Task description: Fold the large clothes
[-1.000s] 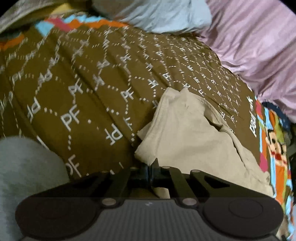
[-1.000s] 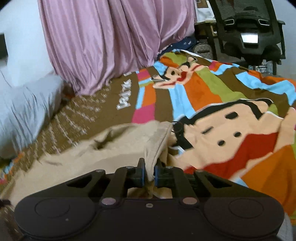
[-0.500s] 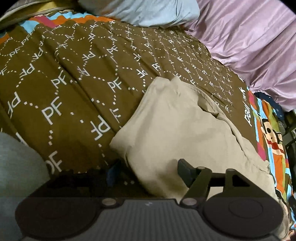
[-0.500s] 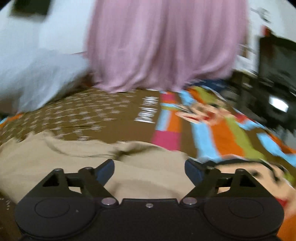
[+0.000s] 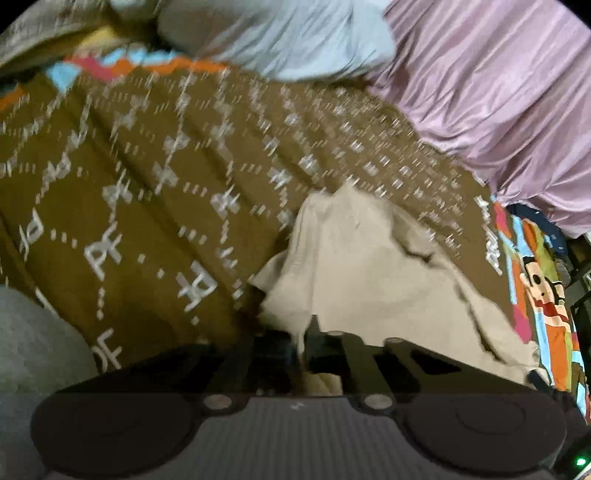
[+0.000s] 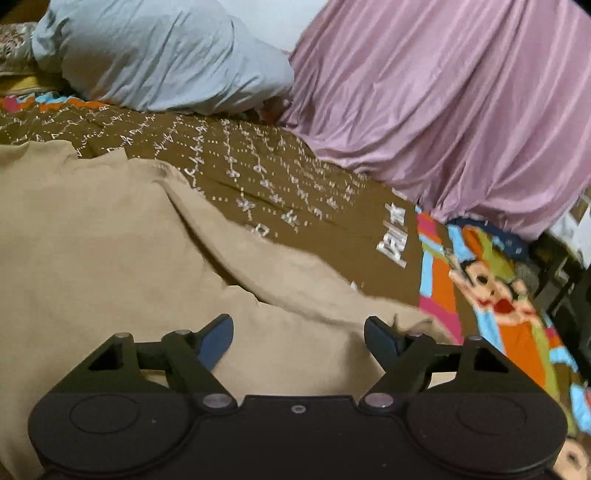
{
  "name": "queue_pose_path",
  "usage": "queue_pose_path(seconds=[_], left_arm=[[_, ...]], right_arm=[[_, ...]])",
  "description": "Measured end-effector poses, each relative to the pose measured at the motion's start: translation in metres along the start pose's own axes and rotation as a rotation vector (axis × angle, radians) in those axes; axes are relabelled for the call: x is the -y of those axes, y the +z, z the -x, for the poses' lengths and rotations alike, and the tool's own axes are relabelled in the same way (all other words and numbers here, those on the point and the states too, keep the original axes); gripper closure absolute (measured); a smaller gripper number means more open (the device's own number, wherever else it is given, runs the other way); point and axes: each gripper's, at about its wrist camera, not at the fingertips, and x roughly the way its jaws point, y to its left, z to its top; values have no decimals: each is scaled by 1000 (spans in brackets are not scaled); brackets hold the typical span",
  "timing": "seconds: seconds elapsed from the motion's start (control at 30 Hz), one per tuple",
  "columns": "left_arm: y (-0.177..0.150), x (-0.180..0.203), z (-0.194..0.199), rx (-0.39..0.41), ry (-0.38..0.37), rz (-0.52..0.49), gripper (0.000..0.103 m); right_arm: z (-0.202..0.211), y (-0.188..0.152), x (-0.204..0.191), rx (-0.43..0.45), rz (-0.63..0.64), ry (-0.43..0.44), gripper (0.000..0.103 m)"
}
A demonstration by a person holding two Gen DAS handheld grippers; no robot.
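- Left hand: your left gripper (image 5: pixel 301 332) has its fingers clenched on the near edge of the beige garment (image 5: pixel 369 273). A fold of cloth rises between the fingertips. They have just closed on it after standing open.
- Garment position, left wrist view: the beige garment lies on the bed, on the brown patterned bedspread (image 5: pixel 147 192). It runs away from the left fingers, forward and to the right, toward the pink curtain (image 5: pixel 498 92). Treat that line as its long axis.
- Background: a pale blue pillow (image 5: pixel 280 33) sits at the far end of the bed, well apart from the garment.
- Right hand: your right gripper (image 6: pixel 298 332) has its fingers released and spread wide. They have closed slightly from their widest. Nothing is gripped; the beige garment (image 6: pixel 110 240) lies flat under and between them.
- Key relation: in the right wrist view, the garment's loose right-hand edge trails just beside the right finger (image 6: pixel 380 338), toward the cartoon print (image 6: pixel 491 291).
- Judgement: the right hand is the nearer to that free edge. Expect to close on it there before you carry the fold across.
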Motion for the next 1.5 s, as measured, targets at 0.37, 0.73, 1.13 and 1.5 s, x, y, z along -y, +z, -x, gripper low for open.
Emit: queue_pose_path(seconds=[0.37, 0.73, 1.13, 1.5], left_arm=[[8, 182, 77, 194, -183, -488, 102], [-102, 333, 49, 51, -330, -842, 102], [-154, 340, 44, 11, -311, -967, 102], [-206, 388, 57, 8, -373, -1079, 103]], right_arm=[[23, -16, 60, 51, -324, 99, 43], [93, -76, 226, 42, -954, 416, 55], [61, -161, 248, -44, -1532, 691, 57], [80, -127, 285, 190, -1277, 431, 101]])
